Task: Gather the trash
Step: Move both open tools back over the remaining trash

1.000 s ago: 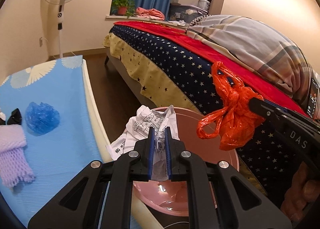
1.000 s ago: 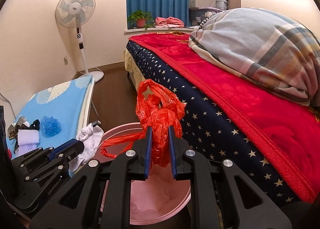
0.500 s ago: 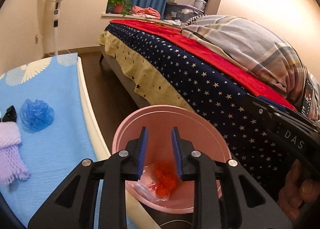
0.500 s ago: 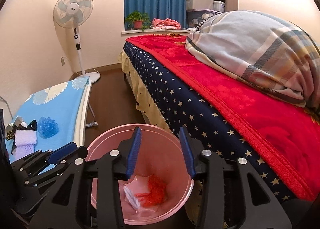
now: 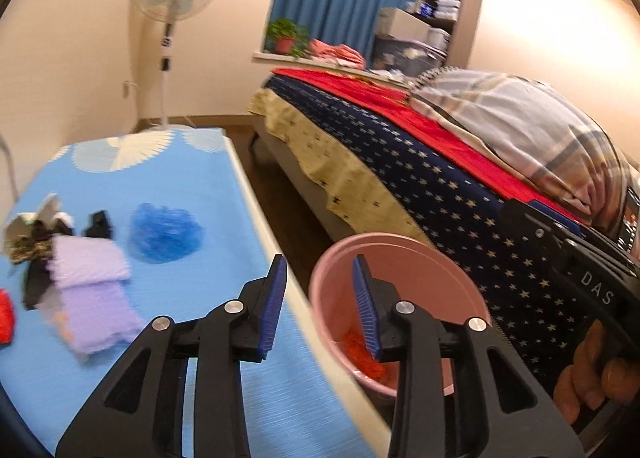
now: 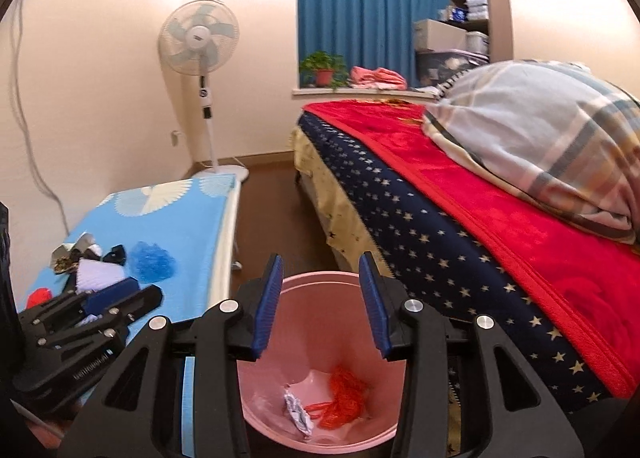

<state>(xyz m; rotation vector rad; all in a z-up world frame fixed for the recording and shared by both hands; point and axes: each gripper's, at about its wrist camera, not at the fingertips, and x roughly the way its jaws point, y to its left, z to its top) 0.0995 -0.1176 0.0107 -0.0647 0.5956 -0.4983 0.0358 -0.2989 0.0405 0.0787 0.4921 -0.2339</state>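
A wide bed point(image 6: 460, 218) fills the right half of both views, draped in a plush red blanket over a navy cloth dotted with pale stars, with a soft plaid quilt point(image 6: 540, 146) in grey, blue and beige heaped on top at the upper right. At the left stands a long table with a smooth sky-blue cover printed with white fan shapes point(image 5: 192, 194). A round, smooth pink plastic bin point(image 6: 320, 358) stands on the dark floor between table and bed, low in the centre of the right wrist view; inside it lie a crinkled orange-red plastic bag point(image 6: 346, 398) and a crumpled white printed paper point(image 6: 296, 410), side by side on the bottom. The right gripper point(image 6: 321, 300), black with ribbed blue pads, hangs above the bin mouth, its jaws moderately apart with nothing between them. The left gripper point(image 5: 320, 306) sits over the table's edge and the bin's rim, jaws opening and likewise empty. On the right gripper's black body, seen at the right of the left wrist view, white letters read "DAS". On the table at mid-left rest a folded lilac foam net sleeve point(image 5: 90, 290), a fluffy blue crumpled plastic ball point(image 5: 166, 232), a small black scrap point(image 5: 98, 224) and a bit of red point(image 5: 5, 316) at the frame's edge. The print on the paper is too small to read.
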